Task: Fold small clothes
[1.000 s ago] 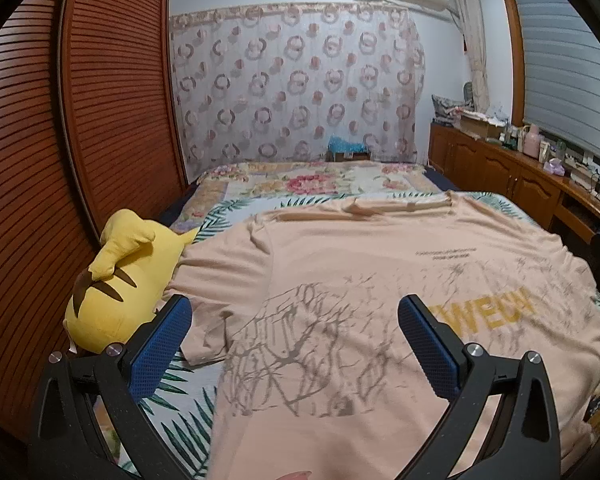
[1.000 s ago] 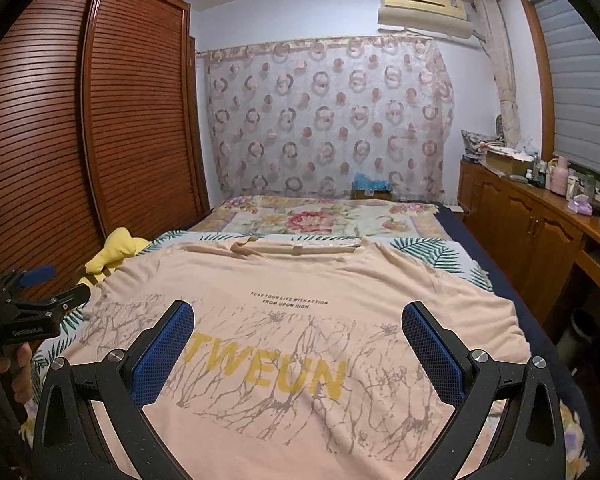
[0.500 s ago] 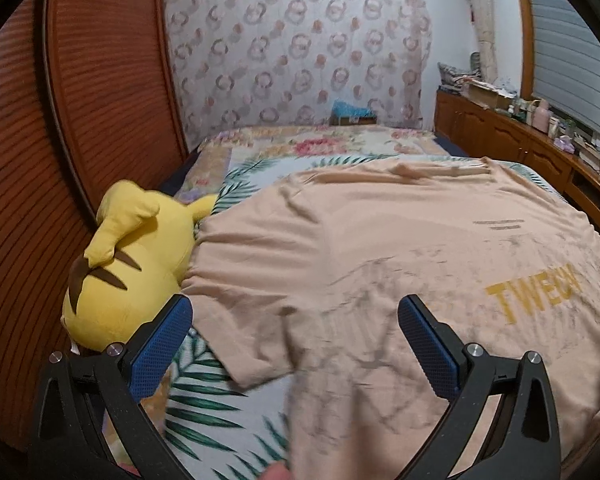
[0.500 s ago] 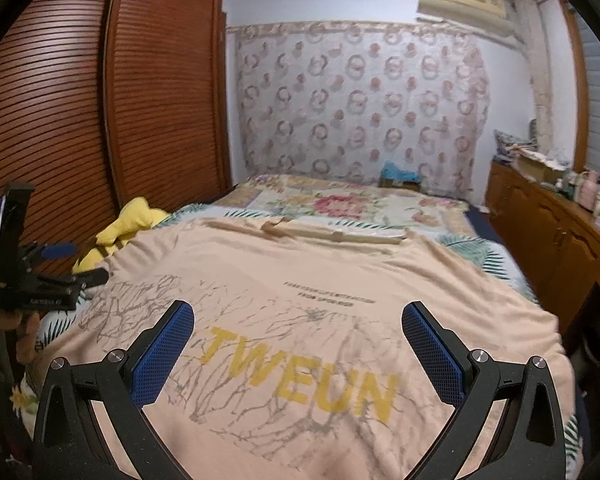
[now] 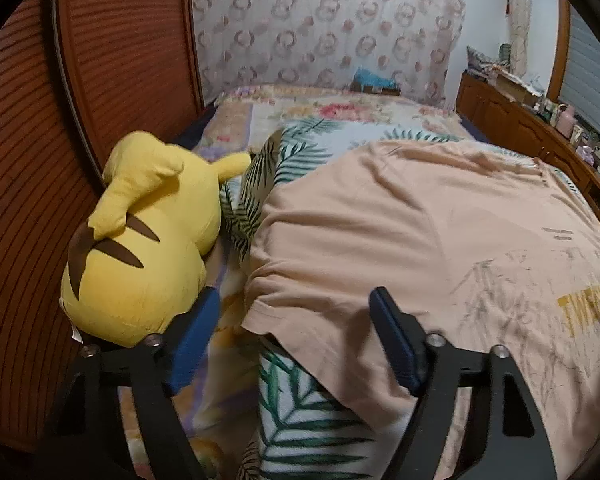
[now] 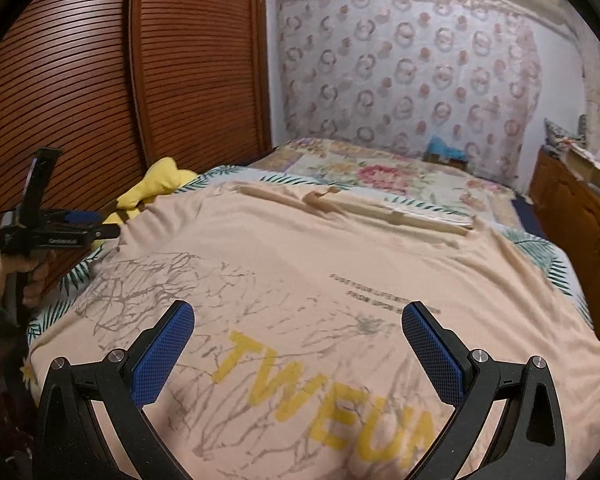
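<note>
I have the peach T-shirt (image 6: 300,272) spread flat, print side up, across the bed (image 5: 300,432), with its collar toward the far end and its hem toward me. It is not folded anywhere yet, so I judge this to be the very start: the reach for the first grab.

My left gripper (image 5: 292,332) hangs over the shirt's left sleeve (image 5: 300,300), at the edge nearest the yellow plush toy (image 5: 140,240). Its jaws are closing, and the sleeve hem lies between them, but the pads do not press on the cloth yet, so nothing is held. The left pad sits just beside the toy's back.

My right gripper (image 6: 298,344) hovers above the printed chest of the shirt with its jaws wide apart and empty. In the right wrist view I also see the hand (image 6: 16,276) that carries the left tool, off at the shirt's left edge.

Next I think the left jaws need to pinch the sleeve edge cleanly, taking only the shirt and not the leaf-print sheet under it or the toy beside it. Then the sleeve can be carried inward over the body. The right gripper probably needs to find a matching hold, or pin the cloth so it does not slide.
</note>
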### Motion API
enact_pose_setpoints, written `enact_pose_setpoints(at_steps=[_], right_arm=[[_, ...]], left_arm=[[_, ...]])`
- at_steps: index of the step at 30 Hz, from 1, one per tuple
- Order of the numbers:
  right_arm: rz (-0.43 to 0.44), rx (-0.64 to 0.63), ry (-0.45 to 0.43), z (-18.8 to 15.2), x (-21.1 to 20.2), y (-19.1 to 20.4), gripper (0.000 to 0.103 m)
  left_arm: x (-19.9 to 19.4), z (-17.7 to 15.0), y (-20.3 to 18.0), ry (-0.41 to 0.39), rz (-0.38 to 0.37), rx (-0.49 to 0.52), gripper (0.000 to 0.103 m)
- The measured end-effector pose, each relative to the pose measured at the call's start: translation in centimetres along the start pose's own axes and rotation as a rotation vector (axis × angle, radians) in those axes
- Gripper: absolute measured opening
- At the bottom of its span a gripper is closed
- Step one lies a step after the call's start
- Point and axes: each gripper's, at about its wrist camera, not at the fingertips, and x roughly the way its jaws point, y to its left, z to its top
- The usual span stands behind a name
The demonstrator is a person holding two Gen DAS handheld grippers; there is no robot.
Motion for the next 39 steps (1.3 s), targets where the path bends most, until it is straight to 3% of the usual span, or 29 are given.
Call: enact_pose_setpoints(at_steps=[8, 11, 14, 15, 23, 36, 39], right_arm=[[0.074, -0.030, 0.045, 0.7, 1.2, -0.1, 0.103], [0.091, -0.048, 0.069, 0.6, 1.7, 0.0, 0.103], [0.097, -0.060, 0.081, 0.9, 1.8, -0.2, 0.103], [0.101, -0.059, 0.081, 0.9, 1.6, -0.4, 0.103], [0.103, -0.054, 0.064, 0.8, 1.0, -0.9, 0.103], [0.037, -0.022, 0.015, -0.4, -1.4, -1.8, 0.103], [0.023, -0.015, 0.010, -0.7, -1.7, -1.7, 0.103]], left_arm=[[1.4, 0.0, 0.8, 0.053, -0.053, -0.012, 0.049], [1.4, 0.1, 0.7, 0.048, -0.073, -0.004, 0.033], [1.1, 0.2, 0.2, 0.035, -0.012, 0.044, 0.011], [1.1, 0.3, 0.1, 0.038, -0.010, 0.056, 0.009], [-1.3, 1.6, -0.9, -0.029, -0.014, 0.096, 0.004], [-5.1, 5.7, -10.5, -0.127, -0.240, 0.217, 0.004], [-5.4, 5.7, -12.5, -0.127, -0.252, 0.247, 0.004]])
